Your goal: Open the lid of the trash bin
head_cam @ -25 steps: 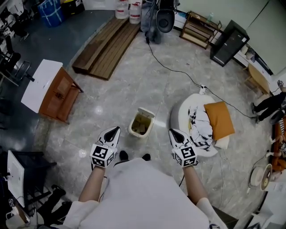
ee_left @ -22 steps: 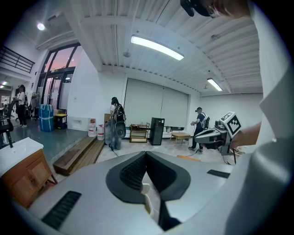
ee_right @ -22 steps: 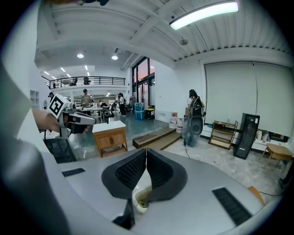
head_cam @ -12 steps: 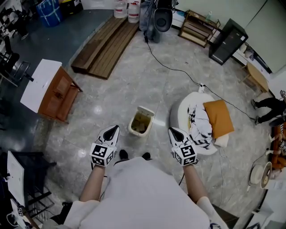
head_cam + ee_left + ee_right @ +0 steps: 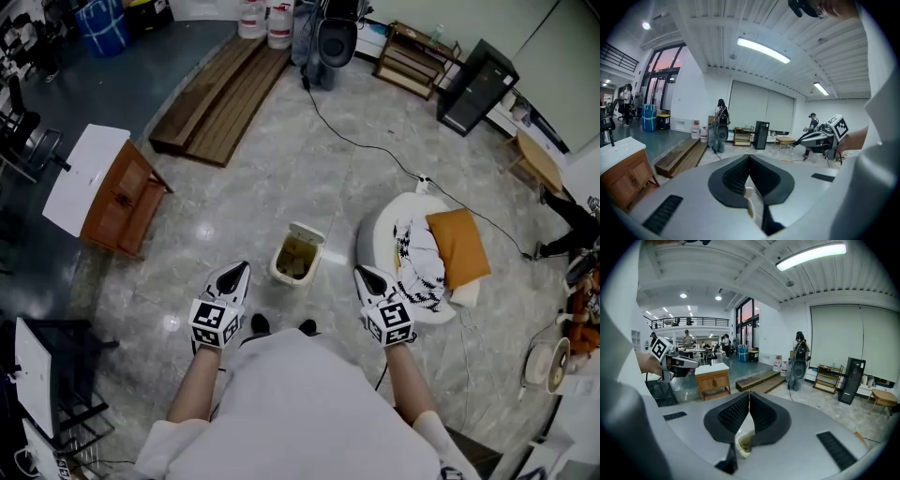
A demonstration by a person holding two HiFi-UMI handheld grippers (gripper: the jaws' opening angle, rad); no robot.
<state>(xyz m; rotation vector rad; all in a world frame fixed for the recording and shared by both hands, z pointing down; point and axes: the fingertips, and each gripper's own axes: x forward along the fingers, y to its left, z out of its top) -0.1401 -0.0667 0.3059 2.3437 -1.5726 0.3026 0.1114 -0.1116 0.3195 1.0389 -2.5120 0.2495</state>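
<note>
A small cream trash bin (image 5: 296,258) stands on the marble floor straight ahead of me. Its lid (image 5: 308,234) is tipped up at the far side, and the brownish inside shows. My left gripper (image 5: 242,269) hangs shut to the bin's left, touching nothing. My right gripper (image 5: 360,273) is shut as well, to the bin's right and apart from it. In the left gripper view the left gripper (image 5: 749,157) has its jaws closed, with a bit of the bin (image 5: 749,202) below. The right gripper view shows the right gripper (image 5: 749,393) the same way, over the bin's rim (image 5: 744,443).
A wooden cabinet (image 5: 119,197) with a white top stands at the left. Wooden planks (image 5: 223,94) lie at the back. A white cushion pile (image 5: 412,258) with an orange pillow (image 5: 459,248) sits right of the bin. A black cable (image 5: 375,155) crosses the floor.
Both grippers stay where they were, shut. A person's legs at the far right edge have shifted.
</note>
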